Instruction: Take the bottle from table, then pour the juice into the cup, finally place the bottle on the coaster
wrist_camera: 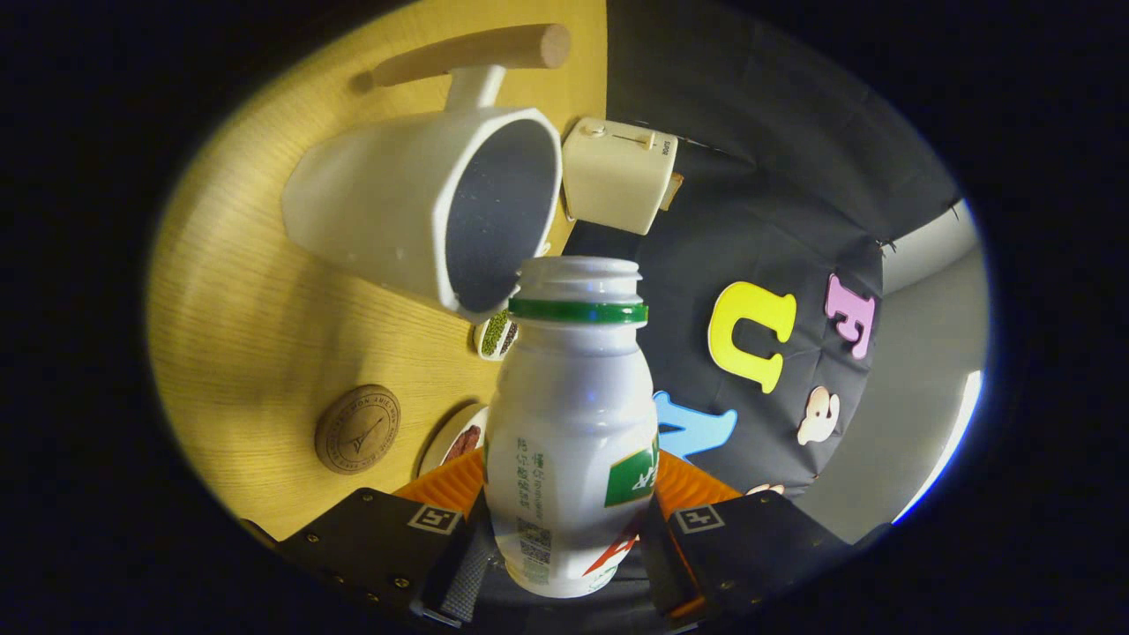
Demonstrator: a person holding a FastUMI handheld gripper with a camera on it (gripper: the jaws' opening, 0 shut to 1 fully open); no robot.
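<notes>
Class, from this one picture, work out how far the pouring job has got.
Done: the bottle is off the table, gripped between the tongs. In hand: its open mouth is tipped at the cup. Left: finishing the pour and setting it on the coaster, still bare.

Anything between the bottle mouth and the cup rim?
Nothing. In the gripper view the bottle, gripped between the gripper fingers, has its open mouth right at the cup rim.

Cup point(414, 203) and toaster point(617, 172) crowd beyond the bottle point(573, 423) mouth.
</notes>
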